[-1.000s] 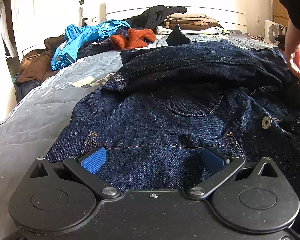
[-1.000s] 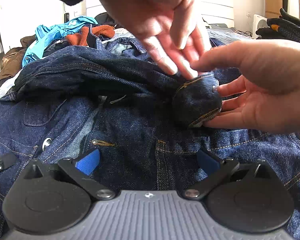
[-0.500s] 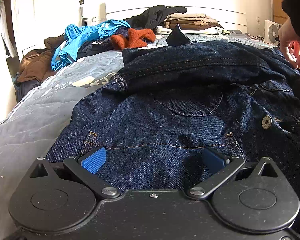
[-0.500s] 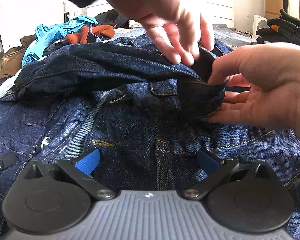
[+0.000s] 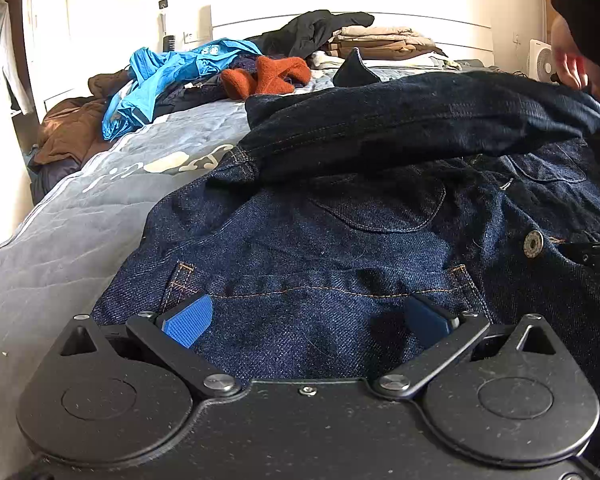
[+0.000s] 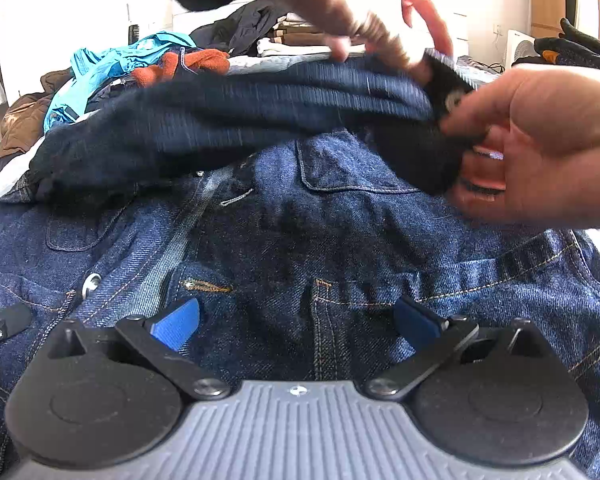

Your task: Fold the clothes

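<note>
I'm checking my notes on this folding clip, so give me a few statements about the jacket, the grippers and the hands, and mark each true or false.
1. Both the left gripper and right gripper are open. True.
2. The right gripper pinches the sleeve. False: bare hands hold the sleeve.
3. The denim jacket lies on a bed. True.
4. The orange garment lies on the jacket. False: it lies farther back, beside the blue garment.
</note>
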The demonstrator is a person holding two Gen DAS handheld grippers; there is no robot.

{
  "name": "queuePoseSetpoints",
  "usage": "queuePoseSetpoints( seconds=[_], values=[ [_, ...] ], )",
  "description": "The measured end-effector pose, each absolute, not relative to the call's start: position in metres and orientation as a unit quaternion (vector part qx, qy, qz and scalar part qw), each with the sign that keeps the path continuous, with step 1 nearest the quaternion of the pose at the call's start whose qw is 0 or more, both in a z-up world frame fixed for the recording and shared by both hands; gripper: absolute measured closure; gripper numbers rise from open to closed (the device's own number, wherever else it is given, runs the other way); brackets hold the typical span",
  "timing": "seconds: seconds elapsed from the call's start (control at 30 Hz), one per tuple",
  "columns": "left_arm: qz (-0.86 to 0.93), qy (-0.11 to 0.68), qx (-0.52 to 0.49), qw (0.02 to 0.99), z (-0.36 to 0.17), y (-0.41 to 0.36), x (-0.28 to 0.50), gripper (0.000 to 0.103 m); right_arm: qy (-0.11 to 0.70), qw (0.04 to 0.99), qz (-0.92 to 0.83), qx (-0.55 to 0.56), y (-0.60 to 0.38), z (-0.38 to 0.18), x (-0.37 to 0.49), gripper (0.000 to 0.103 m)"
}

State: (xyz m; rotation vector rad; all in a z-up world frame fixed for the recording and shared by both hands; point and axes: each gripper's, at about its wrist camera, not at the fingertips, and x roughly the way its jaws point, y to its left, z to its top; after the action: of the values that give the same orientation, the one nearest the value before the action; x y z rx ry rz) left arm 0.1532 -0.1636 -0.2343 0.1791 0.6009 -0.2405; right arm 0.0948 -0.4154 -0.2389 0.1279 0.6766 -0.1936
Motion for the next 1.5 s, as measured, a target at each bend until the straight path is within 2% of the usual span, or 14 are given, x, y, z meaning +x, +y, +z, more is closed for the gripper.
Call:
queuePoseSetpoints(
  seconds=[1.5],
  values=[
    [-0.122,0.300,0.080,0.943,-0.2339,-0.1611,0.1566,0.000,0.334,0.936,-0.094,0.061,-0.4143,-0.2382,0.0972,0.000]
  ],
)
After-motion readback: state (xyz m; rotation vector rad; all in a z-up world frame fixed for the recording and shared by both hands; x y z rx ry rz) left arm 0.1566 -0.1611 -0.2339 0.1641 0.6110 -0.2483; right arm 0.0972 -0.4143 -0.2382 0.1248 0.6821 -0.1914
